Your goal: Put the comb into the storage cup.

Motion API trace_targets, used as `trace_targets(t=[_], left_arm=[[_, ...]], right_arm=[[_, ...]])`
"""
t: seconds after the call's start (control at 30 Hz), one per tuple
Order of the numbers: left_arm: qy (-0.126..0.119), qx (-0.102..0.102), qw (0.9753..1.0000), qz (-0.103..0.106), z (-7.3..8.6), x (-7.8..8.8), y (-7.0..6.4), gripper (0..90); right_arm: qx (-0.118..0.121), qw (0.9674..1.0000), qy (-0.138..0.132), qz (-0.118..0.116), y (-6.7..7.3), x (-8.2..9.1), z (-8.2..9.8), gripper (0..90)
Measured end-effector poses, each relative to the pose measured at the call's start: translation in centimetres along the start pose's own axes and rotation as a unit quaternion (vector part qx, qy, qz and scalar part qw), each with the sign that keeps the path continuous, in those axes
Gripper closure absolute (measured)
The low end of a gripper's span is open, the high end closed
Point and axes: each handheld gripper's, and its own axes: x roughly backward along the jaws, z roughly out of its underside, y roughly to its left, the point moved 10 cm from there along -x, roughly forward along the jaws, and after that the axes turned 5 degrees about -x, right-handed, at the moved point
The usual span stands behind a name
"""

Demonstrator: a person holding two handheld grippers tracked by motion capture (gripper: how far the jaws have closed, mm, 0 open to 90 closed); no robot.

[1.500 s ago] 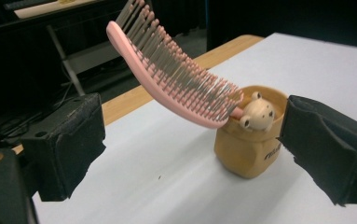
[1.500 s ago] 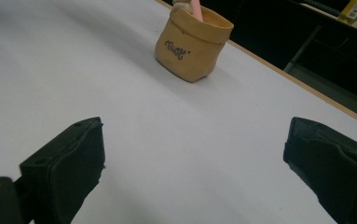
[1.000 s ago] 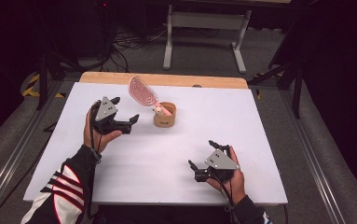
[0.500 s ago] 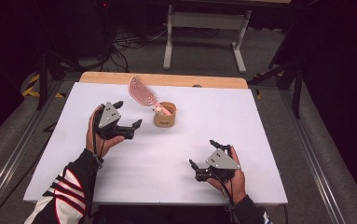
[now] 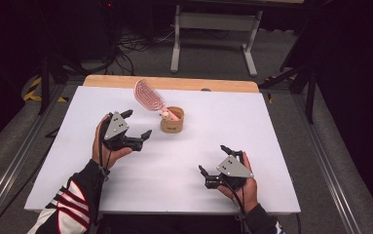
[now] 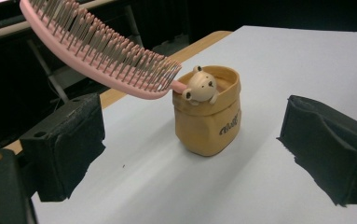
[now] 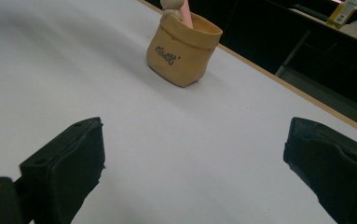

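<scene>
A tan pot [image 5: 173, 122] with a small bear figure [image 6: 199, 87] on its rim stands at the middle back of the white table [image 5: 281, 126]. A pink hairbrush [image 5: 147, 93] stands handle-down in it, its head leaning back and left. My left gripper [image 5: 139, 123] is open just left of the pot, jaws pointed at it and apart from it. In the left gripper view the pot [image 6: 209, 122] sits between the two jaws, farther off. My right gripper [image 5: 212, 158] is open near the front right, holding nothing; its view shows the pot [image 7: 183, 52] well ahead.
A wooden strip [image 5: 213, 84] runs along the table's back edge. Behind it on the floor are a grey metal stand [image 5: 213, 22] and loose cables [image 5: 140, 41]. Metal rails [image 5: 16, 161] flank the table.
My left gripper has drifted a little toward the front of the table, still open. The right gripper, pot and brush have stayed put.
</scene>
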Motion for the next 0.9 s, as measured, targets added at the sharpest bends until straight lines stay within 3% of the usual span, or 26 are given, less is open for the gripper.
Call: trace_targets(t=[0.3, 0.47, 0.9], left_arm=[[-0.006, -0.005, 0.9997, 0.025, -0.1, 0.6, -1.7, 6.9], [-0.002, -0.018, 0.9989, 0.044, -0.1, 0.6, -3.0, 6.7], [0.0, -0.034, 0.9978, 0.056, 0.2, 0.9, -4.7, 6.7]], right_arm=[[0.0, 0.9999, -0.015, 0.001, 0.0, 0.3, -0.5, 5.1], [0.002, 0.9999, -0.016, 0.006, -0.1, 0.4, -0.5, 5.0], [0.005, 0.9997, -0.02, 0.013, -0.3, 0.7, -0.7, 5.0]])
